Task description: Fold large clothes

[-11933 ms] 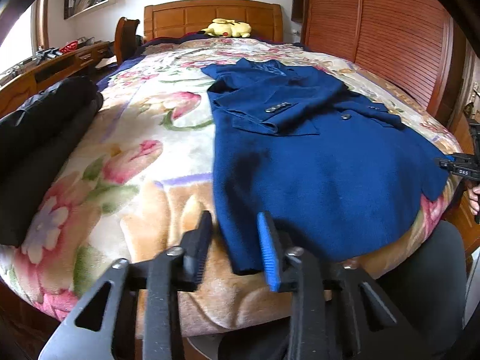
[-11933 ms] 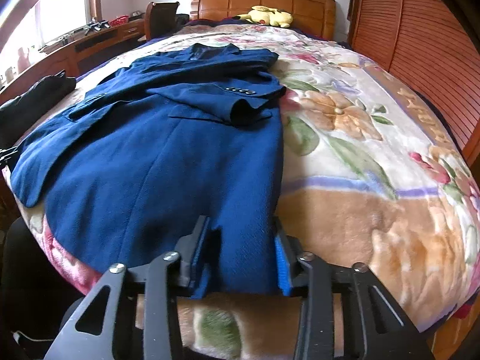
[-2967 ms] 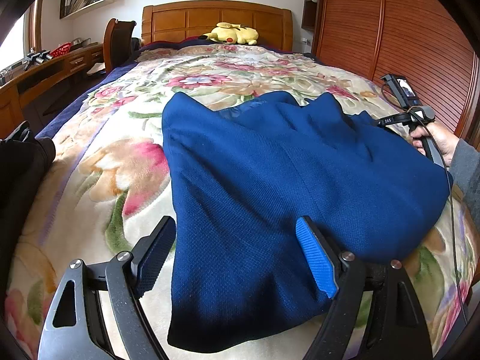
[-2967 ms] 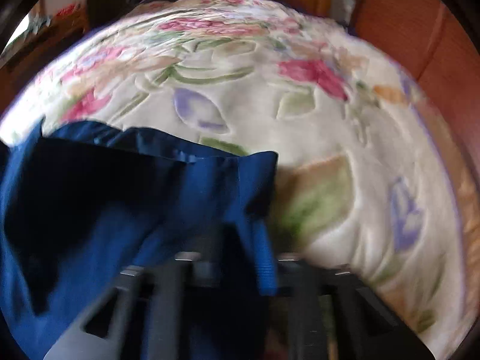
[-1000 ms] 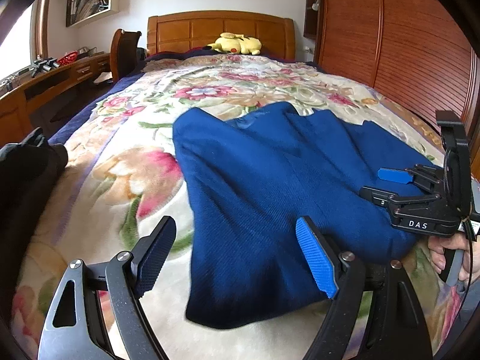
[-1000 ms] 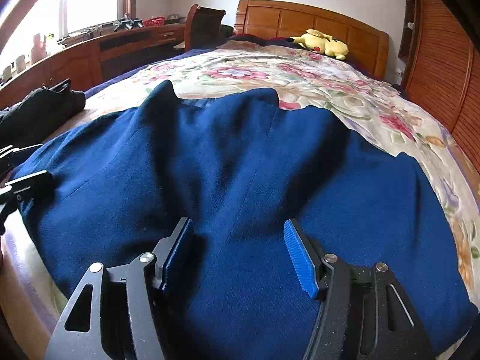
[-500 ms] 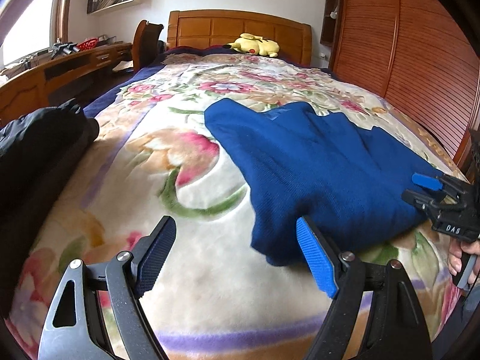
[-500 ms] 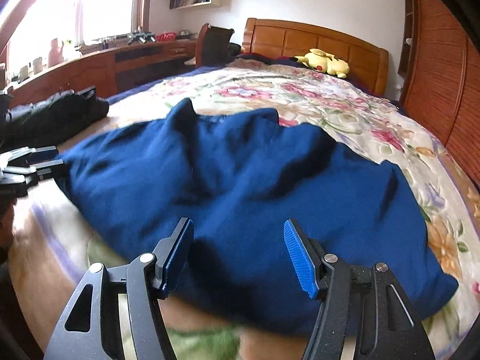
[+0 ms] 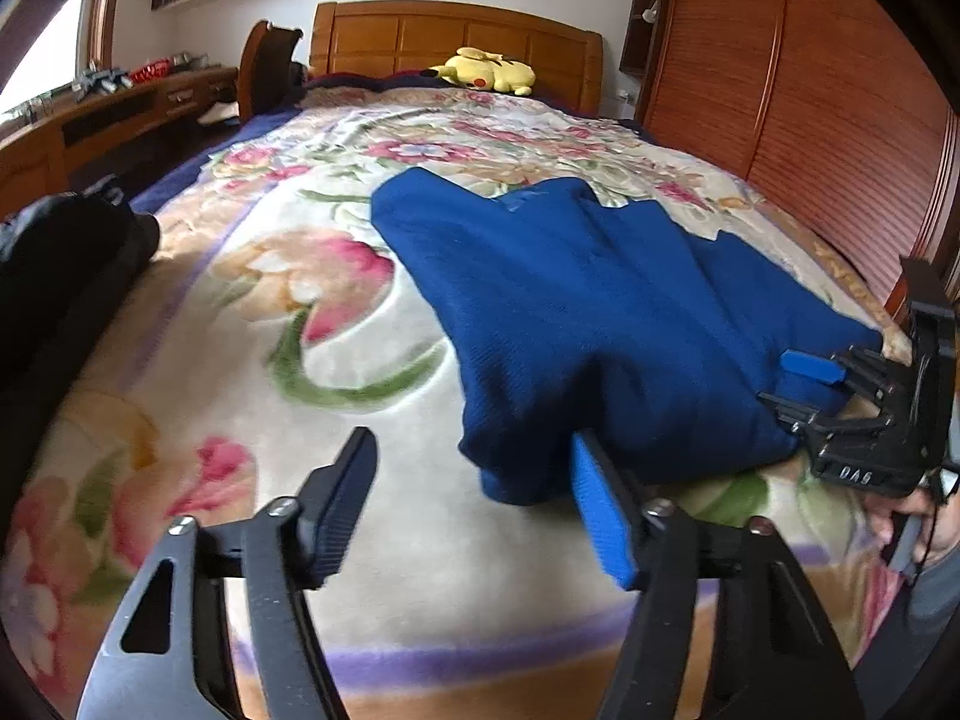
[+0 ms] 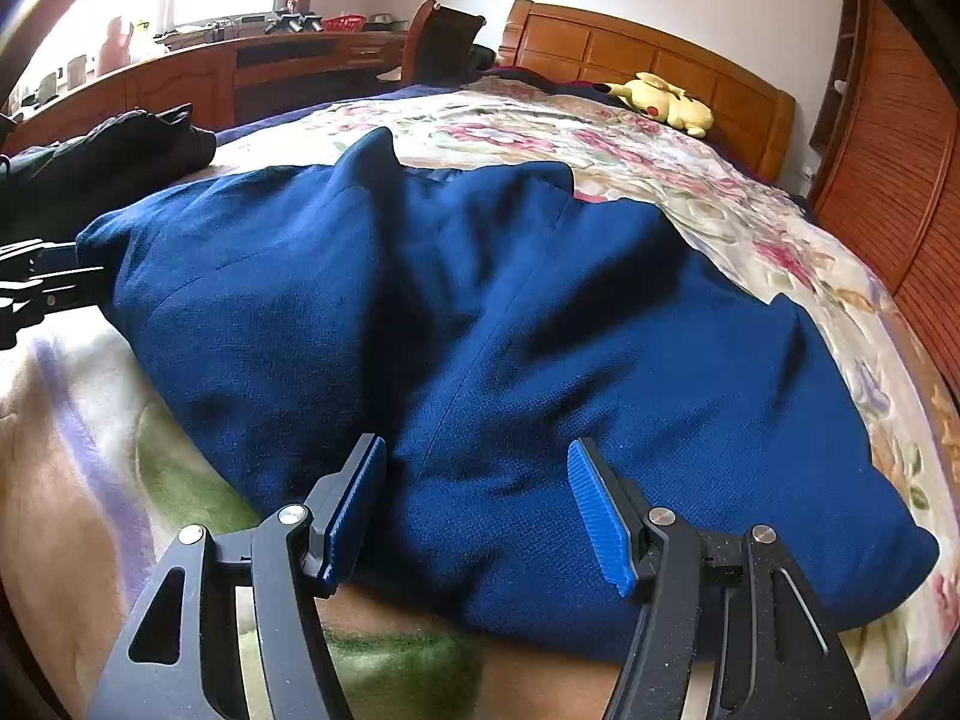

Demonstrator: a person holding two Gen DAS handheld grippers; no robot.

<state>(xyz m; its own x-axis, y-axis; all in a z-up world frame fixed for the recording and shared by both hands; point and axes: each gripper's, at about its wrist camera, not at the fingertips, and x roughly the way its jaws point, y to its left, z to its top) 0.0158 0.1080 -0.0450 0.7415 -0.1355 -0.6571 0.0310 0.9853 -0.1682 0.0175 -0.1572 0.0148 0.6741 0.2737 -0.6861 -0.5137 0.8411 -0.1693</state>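
while the blue jacket (image 9: 606, 324) is seen lying folded on the flowered blanket (image 9: 300, 324) of the bed, near its foot, the left hand-held gripper (image 9: 474, 504) is held low over the blanket by the jacket's near left corner. its jaws are closing, with only the corner's edge just beside the blue pad and no cloth pinched. the right hand-held gripper (image 10: 477, 507) is held released over the jacket's near edge, cloth lying below the gap but not squeezed. a black garment (image 10: 102, 162) is seen at the bed's left side, and a yellow plush toy (image 9: 486, 71) by the headboard (image 9: 456, 39).
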